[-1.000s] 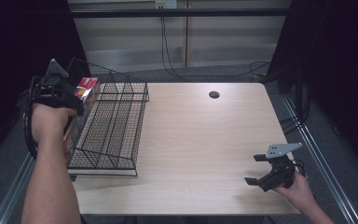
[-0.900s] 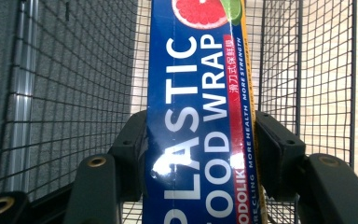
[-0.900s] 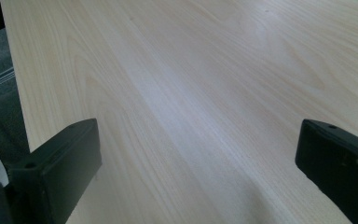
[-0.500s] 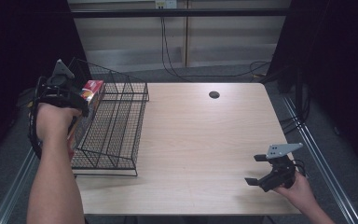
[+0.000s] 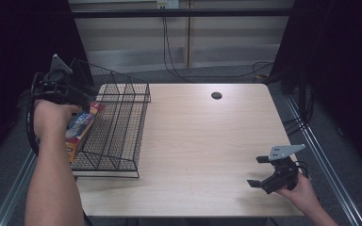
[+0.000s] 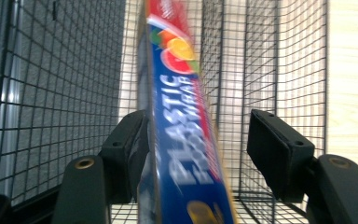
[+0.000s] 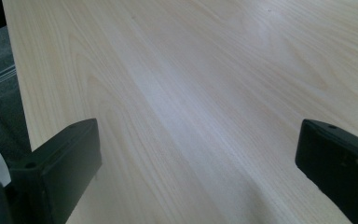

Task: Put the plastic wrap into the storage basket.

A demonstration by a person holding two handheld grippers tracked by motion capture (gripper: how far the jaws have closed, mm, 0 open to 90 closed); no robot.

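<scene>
Release is the step: left tool [image 6: 196, 140], its jaws just opening, stands loose around the plastic-wrap box [image 6: 182, 140] inside the wire basket [image 5: 118, 127] at the worktop's left edge. Next, withdraw cleanly. Right tool [image 5: 268, 175] rests spread, empty.

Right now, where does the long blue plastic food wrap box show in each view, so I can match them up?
High view: the blue plastic food wrap box lies at the left, inside the black wire basket, below the left gripper.
Left gripper view: centre, running up between the parted jaws, one pad touching it.
Right gripper view: not in it; bare wooden table.
Shared landmark: the basket's mesh.
</scene>
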